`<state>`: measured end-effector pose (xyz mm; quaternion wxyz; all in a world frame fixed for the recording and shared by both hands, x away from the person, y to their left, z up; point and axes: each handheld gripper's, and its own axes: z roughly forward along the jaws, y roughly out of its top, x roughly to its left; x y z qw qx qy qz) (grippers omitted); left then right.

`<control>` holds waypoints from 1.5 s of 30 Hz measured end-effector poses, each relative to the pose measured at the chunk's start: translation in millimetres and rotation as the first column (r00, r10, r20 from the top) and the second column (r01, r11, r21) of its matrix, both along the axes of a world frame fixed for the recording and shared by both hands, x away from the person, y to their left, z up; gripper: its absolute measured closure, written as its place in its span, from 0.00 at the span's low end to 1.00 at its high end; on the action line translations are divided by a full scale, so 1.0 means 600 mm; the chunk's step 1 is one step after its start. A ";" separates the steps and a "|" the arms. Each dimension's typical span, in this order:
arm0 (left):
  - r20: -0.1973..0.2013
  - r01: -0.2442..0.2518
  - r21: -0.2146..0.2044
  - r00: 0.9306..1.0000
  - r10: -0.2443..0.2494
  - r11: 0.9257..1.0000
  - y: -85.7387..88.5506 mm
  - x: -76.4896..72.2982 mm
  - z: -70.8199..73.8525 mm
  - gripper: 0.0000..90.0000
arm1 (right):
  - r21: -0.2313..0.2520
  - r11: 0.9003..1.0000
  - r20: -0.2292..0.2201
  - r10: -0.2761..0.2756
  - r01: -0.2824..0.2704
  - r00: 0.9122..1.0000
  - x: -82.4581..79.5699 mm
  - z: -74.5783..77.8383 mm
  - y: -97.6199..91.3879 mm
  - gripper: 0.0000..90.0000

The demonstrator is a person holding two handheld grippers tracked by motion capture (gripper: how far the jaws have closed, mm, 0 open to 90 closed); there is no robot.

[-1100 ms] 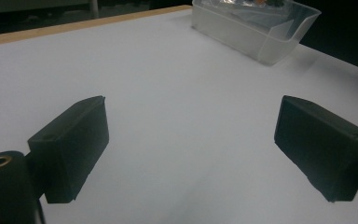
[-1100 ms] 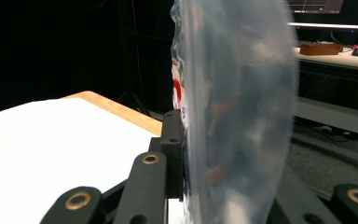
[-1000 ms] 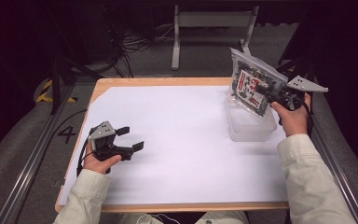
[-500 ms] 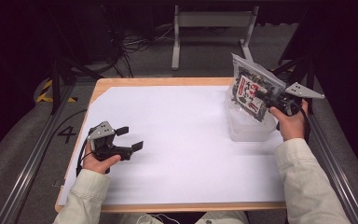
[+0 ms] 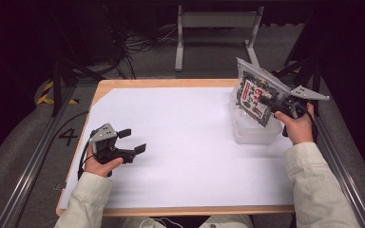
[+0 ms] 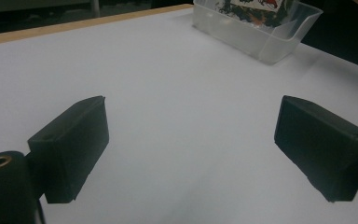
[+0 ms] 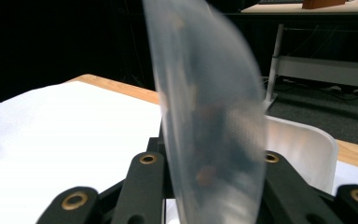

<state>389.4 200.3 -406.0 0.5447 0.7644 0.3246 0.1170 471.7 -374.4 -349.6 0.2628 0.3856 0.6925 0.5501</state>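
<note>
Right gripper (image 5: pixel 265 100): its jaws are clamped tight on a clear plastic bag (image 5: pixel 256 90), with only the thin film between them.
Bag: it stands up out of the jaws, tilted, with dark contents and a red-and-white label; in the right gripper view its film (image 7: pixel 209 107) rises edge-on from between the two jaws, blurred.
Bag's place: its lower end hangs just over the clear plastic bin (image 5: pixel 256 130), beyond and below the right jaws; whether it touches the bin I cannot tell.
Bin: it sits on the white sheet (image 5: pixel 190 142) near the table's (image 5: pixel 171 83) far right corner, and its rim (image 7: pixel 307 140) shows just behind the right jaws.
Left gripper (image 5: pixel 132 141): its jaws stand wide apart and hold nothing, only bare sheet between them.
Ahead of the left jaws: the bin (image 6: pixel 261 37) lies well beyond them, up and to the right.
Hands: each hand grips its own tool; the left hand (image 5: pixel 100 164) rests low over the sheet, the right hand (image 5: pixel 298 127) is raised beside the bin.
</note>
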 end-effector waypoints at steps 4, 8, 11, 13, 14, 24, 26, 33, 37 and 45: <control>0.000 -0.001 0.000 1.000 0.001 1.000 0.001 0.000 0.000 0.12 | -0.032 0.999 -0.062 -0.008 0.006 0.998 0.000 -0.004 0.001 0.81; 0.001 -0.003 -0.002 1.000 0.003 1.000 0.001 0.000 -0.001 0.12 | -0.053 0.999 -0.117 -0.004 -0.003 0.993 -0.003 -0.015 0.001 0.81; -0.001 -0.004 -0.004 1.000 0.004 1.000 -0.001 0.000 -0.003 0.12 | -0.024 1.000 -0.133 -0.015 0.012 0.991 -0.004 -0.019 -0.004 0.81; 0.000 0.000 -0.001 1.000 0.000 1.000 -0.001 0.000 -0.003 0.12 | -0.031 1.000 -0.129 -0.010 0.006 0.992 -0.003 -0.018 -0.004 0.81; 0.001 0.000 -0.002 1.000 0.000 1.000 -0.001 0.001 -0.003 0.12 | -0.035 0.999 -0.130 -0.010 0.006 0.991 -0.002 -0.017 -0.003 0.81; -0.005 -0.006 -0.001 1.000 0.006 1.000 0.002 0.002 -0.006 0.12 | -0.020 0.999 -0.075 -0.051 0.050 0.996 0.000 -0.008 -0.010 0.72; -0.009 -0.007 -0.002 1.000 0.007 1.000 0.002 0.002 -0.007 0.12 | -0.022 0.997 -0.048 -0.076 0.075 0.996 -0.001 -0.001 -0.014 0.68; -0.004 -0.006 0.002 1.000 0.006 1.000 0.001 0.002 -0.007 0.12 | -0.004 0.983 0.004 -0.184 0.184 0.983 -0.006 0.012 -0.042 0.55; -0.008 -0.006 -0.001 1.000 0.006 1.000 0.001 0.002 -0.007 0.12 | 0.008 0.978 -0.001 -0.210 0.210 0.978 -0.006 0.009 -0.054 0.50; -0.011 -0.009 -0.002 1.000 0.009 1.000 0.002 0.003 -0.008 0.12 | 0.015 0.978 0.005 -0.209 0.209 0.978 -0.010 0.010 -0.052 0.45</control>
